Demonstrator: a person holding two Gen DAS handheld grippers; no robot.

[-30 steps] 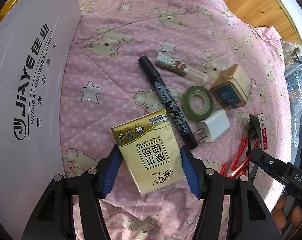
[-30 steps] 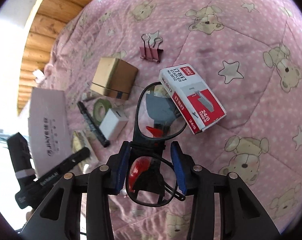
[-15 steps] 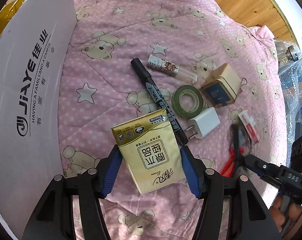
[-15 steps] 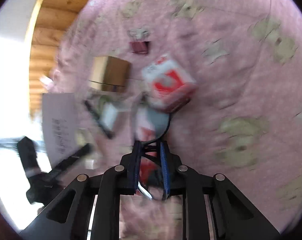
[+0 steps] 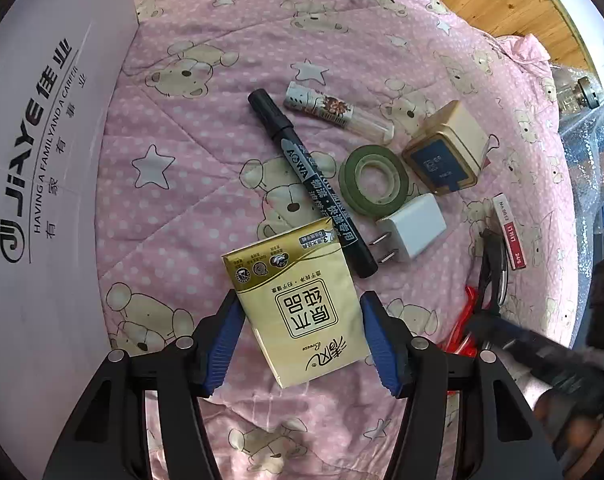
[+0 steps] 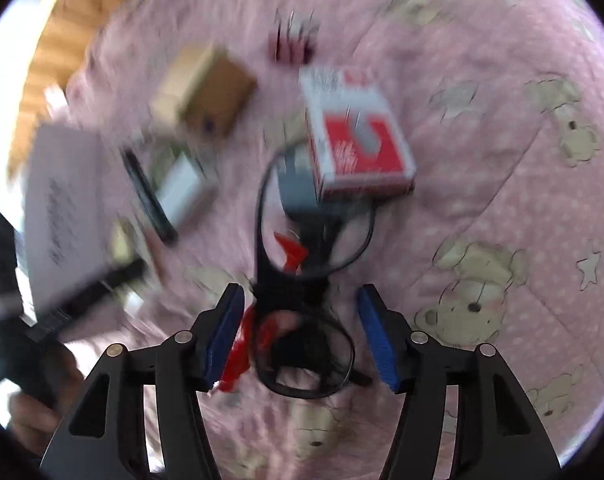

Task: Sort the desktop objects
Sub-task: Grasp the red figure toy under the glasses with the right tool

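Observation:
A gold tissue pack (image 5: 302, 300) sits between the blue pads of my left gripper (image 5: 302, 336), which is shut on it a little above the pink bear-print blanket (image 5: 182, 208). In the blurred right wrist view, my right gripper (image 6: 301, 334) stands open. Black-framed glasses (image 6: 280, 292) lie between and ahead of its pads (image 6: 226, 332), over a red plastic item (image 6: 238, 344). One lens reaches under a red and white staple box (image 6: 354, 140). The left wrist view also shows the glasses (image 5: 492, 268) at its right edge.
On the blanket lie a black marker (image 5: 314, 184), a clear tube (image 5: 338, 112), a green tape roll (image 5: 374, 180), a white charger (image 5: 414, 228) and a gold tin (image 5: 446, 152). A white printed carton (image 5: 42, 160) stands on the left. A binder clip (image 6: 294, 40) lies far off.
My right gripper squeezed onto the glasses half a second ago and has now opened wide around them. My left gripper keeps the tissue pack and has drifted slightly over the blanket.

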